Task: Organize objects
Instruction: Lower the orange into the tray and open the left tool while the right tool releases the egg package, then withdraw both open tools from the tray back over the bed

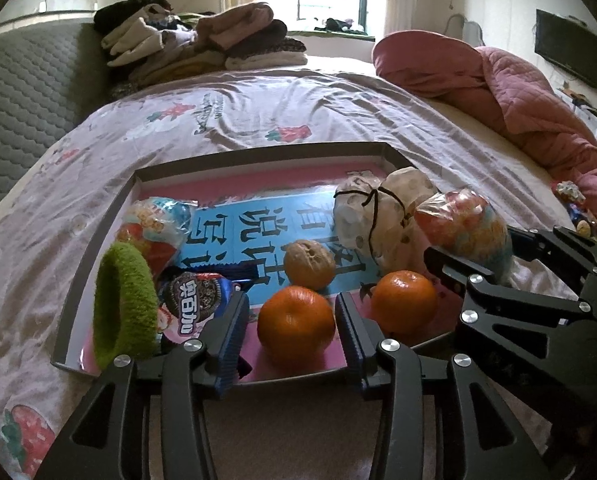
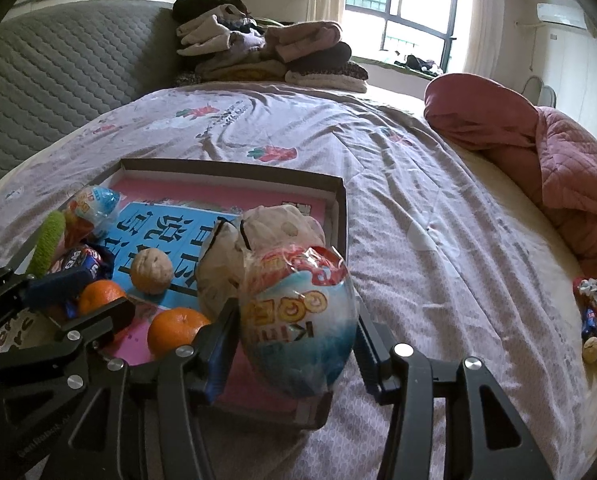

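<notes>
Egg-shaped candy (image 2: 298, 320) in crinkly wrap, red top, white-blue bottom with yellow print, sits upright between the jaws of your right gripper (image 2: 294, 332). It stands at the near right corner of the tray (image 2: 340, 204). Left pad looks close against the wrap, right pad shows a gap, so jaws are apart and I can't call it a grip.

Your left gripper (image 1: 292, 320) has an orange (image 1: 296, 322) between its jaws, resting on the tray floor; narrow gaps both sides, jaws apart, not pinching.

Just right of the left jaws: second orange (image 1: 404, 304). Ahead of them: walnut (image 1: 311, 264). Left of them: dark cookie packet (image 1: 196, 296), touching the left finger, and a green fuzzy ring (image 1: 124, 304) standing on edge. Second candy egg (image 1: 154, 224) lies farther ahead-left.

Tied spotted bag (image 2: 254, 252) sits right behind your right jaws' egg, crowding it. Loose snacks (image 2: 592, 320) lie far right on the bedsheet (image 2: 418, 184).
</notes>
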`<state>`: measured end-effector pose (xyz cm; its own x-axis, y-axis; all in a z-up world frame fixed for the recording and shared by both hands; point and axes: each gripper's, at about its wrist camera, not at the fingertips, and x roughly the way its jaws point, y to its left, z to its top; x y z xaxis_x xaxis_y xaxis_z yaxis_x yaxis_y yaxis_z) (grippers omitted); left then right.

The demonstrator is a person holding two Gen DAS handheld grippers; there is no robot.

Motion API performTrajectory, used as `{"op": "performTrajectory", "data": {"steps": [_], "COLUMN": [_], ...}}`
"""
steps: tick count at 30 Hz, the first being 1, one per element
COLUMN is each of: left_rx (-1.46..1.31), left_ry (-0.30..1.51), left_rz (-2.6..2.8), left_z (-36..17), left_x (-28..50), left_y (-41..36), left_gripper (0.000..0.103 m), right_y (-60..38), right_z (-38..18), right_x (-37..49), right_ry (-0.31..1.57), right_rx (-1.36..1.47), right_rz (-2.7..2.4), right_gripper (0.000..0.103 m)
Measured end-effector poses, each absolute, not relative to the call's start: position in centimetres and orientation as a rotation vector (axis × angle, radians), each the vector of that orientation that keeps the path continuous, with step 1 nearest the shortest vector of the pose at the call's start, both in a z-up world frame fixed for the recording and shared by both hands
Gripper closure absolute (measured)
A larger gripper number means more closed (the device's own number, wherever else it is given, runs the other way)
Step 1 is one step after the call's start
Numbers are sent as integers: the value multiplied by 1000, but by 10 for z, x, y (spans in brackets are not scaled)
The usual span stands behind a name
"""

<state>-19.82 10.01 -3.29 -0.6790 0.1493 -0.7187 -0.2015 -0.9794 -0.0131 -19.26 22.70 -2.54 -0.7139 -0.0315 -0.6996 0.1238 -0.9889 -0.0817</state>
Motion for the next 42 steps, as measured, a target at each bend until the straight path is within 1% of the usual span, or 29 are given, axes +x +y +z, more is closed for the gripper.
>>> {"op": "performTrajectory", "data": {"steps": [5, 6, 8, 12, 23, 29, 33, 42], "left_rx": [-1157, -1156, -1153, -1140, -1102, -1071, -1046, -996], "left_ry": [96, 94, 76, 66, 47, 19, 1, -22], "left_rz": [2709, 2708, 2699, 2704, 2738, 2776, 2795, 2835], "left_z": [-33, -33, -33, -30, -12, 5, 17, 43], "left_x": [-195, -195, -194, -190, -180, -172, -166, -149], "left_y": [99, 99, 98, 96, 87, 76, 69, 54], "left_gripper": [55, 54, 47, 45, 35, 32, 30, 28], "right_y": [227, 228, 229, 232, 235, 228, 223, 213], "right_z": [-26, -26, -25, -23, 0, 18, 31, 60], "right_x": [-190, -189, -187, -184, -170, -162, -155, -137], "right_ry": [169, 155, 136, 115, 101, 94, 97, 111], "right_rx": [1162, 1163, 1164, 1157, 1087, 1022, 980, 898], "right_rz": [-2813, -2811, -2809, -2815, -2855, -2866, -2878, -2897], "right_gripper": [44, 43, 42, 39, 39, 39, 34, 33]}}
